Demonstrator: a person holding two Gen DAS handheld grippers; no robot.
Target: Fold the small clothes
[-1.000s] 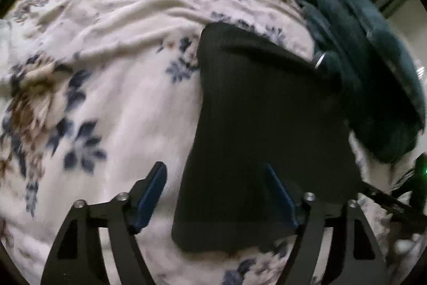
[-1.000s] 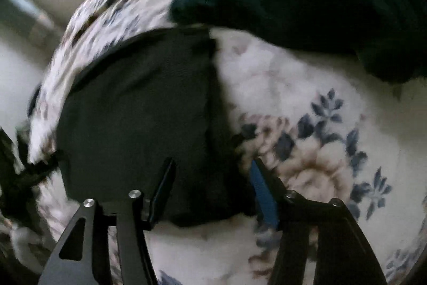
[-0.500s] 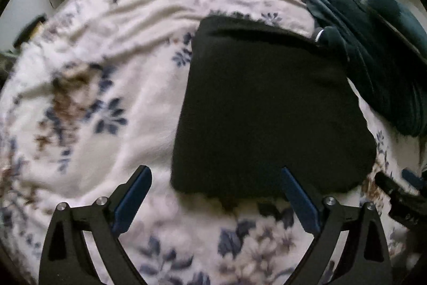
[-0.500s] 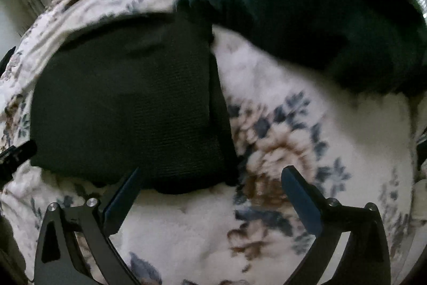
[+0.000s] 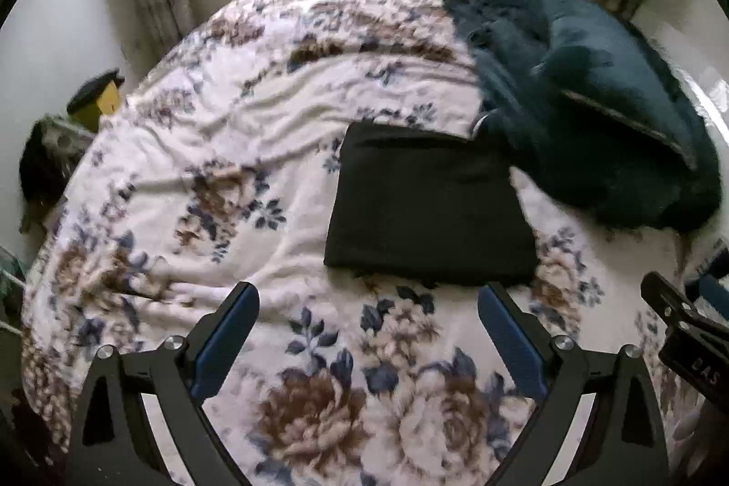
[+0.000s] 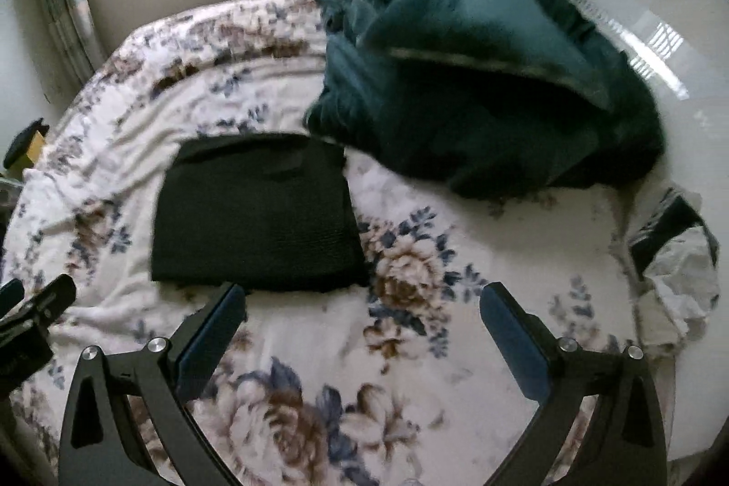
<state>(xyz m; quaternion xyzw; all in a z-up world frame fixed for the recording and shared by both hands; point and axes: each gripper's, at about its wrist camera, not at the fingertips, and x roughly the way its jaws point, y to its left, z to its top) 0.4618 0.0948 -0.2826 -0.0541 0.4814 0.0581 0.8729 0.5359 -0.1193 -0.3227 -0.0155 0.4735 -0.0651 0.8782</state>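
— While both your grippers hang empty, fingers apart, where's the garment?
— Black garment (image 5: pixel 430 208) lies folded flat on the bed (image 5: pixel 237 149), beside the teal heap (image 5: pixel 592 108). Fold looks finished; next you'd likely fetch another piece.

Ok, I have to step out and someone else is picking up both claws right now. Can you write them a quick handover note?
Left claw: open, empty, held above the floral blanket, short of the near edge of the black garment.
Right claw: open, empty, near the garment's right front corner.
Black garment: lies as a flat, neat rectangle on the blanket; neither claw touches it. It looks folded.
Dark teal pile: bunched up behind and to the right, its edge at the garment's far right corner; unfolded.
White and dark cloth: crumpled at the bed's right edge.
Left: probably the unfolded pieces.
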